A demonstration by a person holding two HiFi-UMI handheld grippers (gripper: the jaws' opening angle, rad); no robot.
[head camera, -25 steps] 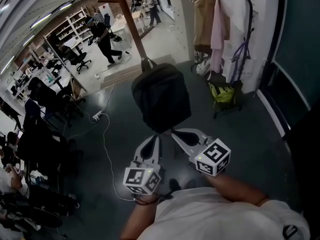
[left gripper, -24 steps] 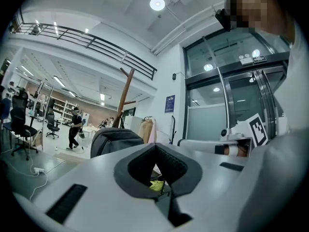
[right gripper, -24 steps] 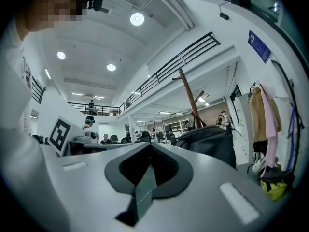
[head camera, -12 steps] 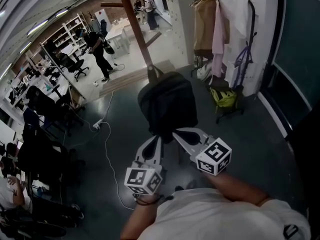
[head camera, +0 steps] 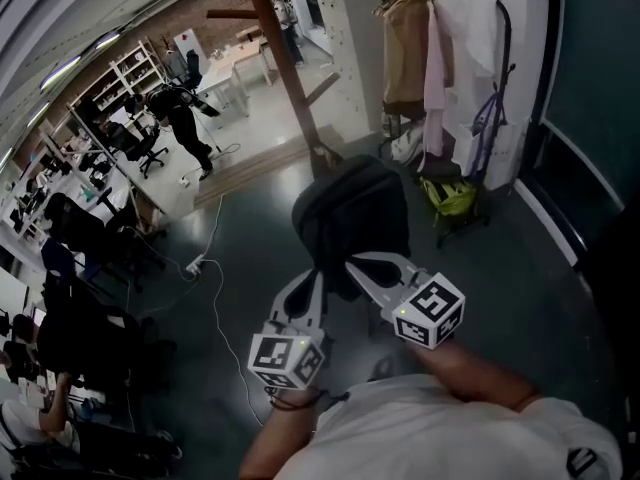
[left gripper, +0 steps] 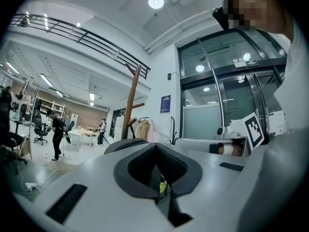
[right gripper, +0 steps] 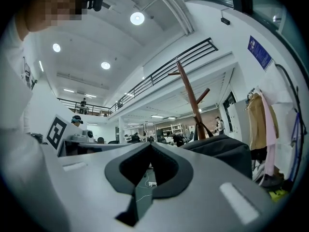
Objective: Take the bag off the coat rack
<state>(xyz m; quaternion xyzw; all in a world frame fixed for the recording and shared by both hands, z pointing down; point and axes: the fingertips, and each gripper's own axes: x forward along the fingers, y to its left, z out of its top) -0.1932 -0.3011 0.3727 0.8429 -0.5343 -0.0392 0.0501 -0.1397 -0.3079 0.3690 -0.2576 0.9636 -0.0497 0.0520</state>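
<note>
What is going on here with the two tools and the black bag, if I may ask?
A person holds a hand-held gripper in each hand, just under a black fabric backpack that hangs by its top loop from a brown wooden coat rack. The left hand-held gripper and the right hand-held gripper both have their jaws together on nothing. The backpack is not yet off the rack.

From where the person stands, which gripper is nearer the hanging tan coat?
Right. In the head view the right gripper sits below and left of the tan coat. The left gripper is further left and lower, on the right gripper's far side.
</note>
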